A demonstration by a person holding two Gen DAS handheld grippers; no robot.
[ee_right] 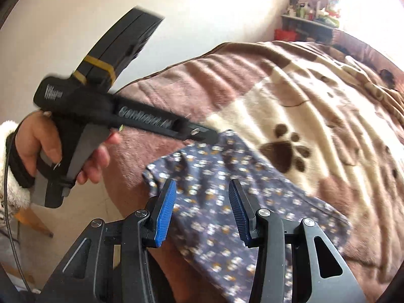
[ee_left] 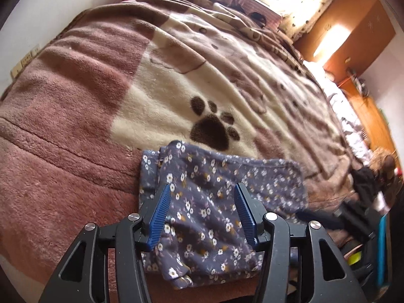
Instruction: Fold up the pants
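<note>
1. Far left in the right wrist view, a hand [ee_right: 50, 149] grips the handle of the left gripper [ee_right: 210, 136], whose tips reach to the far edge of the pants; the motion blur hides how wide it stands from this side.
2. In its own view the left gripper [ee_left: 202, 192] hangs with its jaws wide apart and nothing between the pads, the cloth lying below them.
3. The pants [ee_left: 212, 202] lie on the bed's fleece blanket [ee_left: 75, 101] as a compact folded stack, just at 6 o'clock from the dark paw print [ee_left: 212, 126].
4. They look like thin floral cotton: light, limp, not fragile, likely to sag and slide open if lifted by one layer.
5. A pinch should probably take all layers at a folded edge or corner, one at 9 o'clock and one at 3 o'clock.
6. The right gripper [ee_right: 202, 197] is also spread wide and empty above the near half of the stack.
</note>
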